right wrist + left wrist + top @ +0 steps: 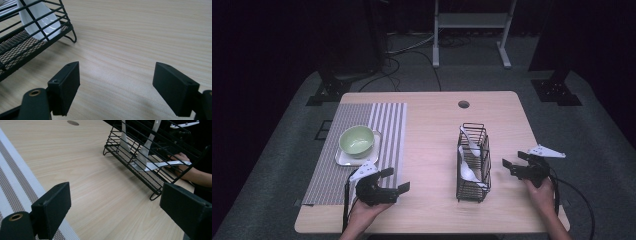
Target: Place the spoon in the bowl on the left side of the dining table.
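Spoons (469,170) stand in the rack (474,162), which sits on the desk (432,145) between my two grippers. In the high view the rack is just left of my right gripper (516,163), near its fingers but not touching them, and well right of my left gripper (394,180). Two white spoons lean inside the wire frame, one toward the far end and one toward the near end.

My right fingers (65,87) are spread wide with nothing between them; in the right gripper view only bare wood lies in the gap. A corner of the rack (30,42) sits ahead and to the left of the left finger, and a spoon bowl (40,17) rests against the bars there, apart from the pads.

My left fingers (53,207) are also wide apart and hold nothing. In the left gripper view the rack (150,155) stands ahead and to the right of them, beyond a stretch of bare desk, with spoons (147,150) leaning inside it. A striped mat (15,182) runs under the left finger. In the high view that mat (362,145) lies beyond and left of my left gripper, carrying a green bowl (357,140) on a small plate (343,159), well apart from the fingers.
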Tool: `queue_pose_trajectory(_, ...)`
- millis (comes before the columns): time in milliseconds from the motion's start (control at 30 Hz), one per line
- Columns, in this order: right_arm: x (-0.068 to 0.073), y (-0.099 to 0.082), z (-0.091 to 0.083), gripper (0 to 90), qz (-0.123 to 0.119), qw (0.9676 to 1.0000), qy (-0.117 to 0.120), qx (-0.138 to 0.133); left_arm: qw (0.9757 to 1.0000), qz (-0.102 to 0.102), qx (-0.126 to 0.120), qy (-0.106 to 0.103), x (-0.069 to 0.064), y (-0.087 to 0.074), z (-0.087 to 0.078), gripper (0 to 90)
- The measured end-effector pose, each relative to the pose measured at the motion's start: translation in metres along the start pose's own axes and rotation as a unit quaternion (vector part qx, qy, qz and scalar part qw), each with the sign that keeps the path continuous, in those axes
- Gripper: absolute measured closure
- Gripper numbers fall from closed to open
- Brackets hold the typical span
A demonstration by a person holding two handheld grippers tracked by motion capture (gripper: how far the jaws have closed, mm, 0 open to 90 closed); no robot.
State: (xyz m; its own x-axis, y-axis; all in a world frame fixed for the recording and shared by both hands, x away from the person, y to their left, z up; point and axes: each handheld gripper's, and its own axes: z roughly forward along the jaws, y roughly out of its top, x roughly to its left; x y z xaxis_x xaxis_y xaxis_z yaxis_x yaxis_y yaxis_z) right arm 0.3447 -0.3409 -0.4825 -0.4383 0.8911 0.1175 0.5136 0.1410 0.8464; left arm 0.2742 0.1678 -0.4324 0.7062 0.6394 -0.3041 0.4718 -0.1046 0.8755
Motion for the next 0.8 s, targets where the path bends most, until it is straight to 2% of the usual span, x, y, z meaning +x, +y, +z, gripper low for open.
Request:
queue_pose_trajectory(233, -0.001, 0.0, 0.0, 20.6, 0.0, 1.0, 0.001, -0.001, 0.9999, 0.008, 0.008, -0.007, -0.006, 0.004, 0.009, 9.0)
queue_pose_trajectory(800, 0.0, 0.0, 0.0, 20.7, -0.001, 1.0, 0.002, -0.001, 0.9994, 0.026, 0.008, -0.023, -0.021, 0.012, 0.021, 9.0)
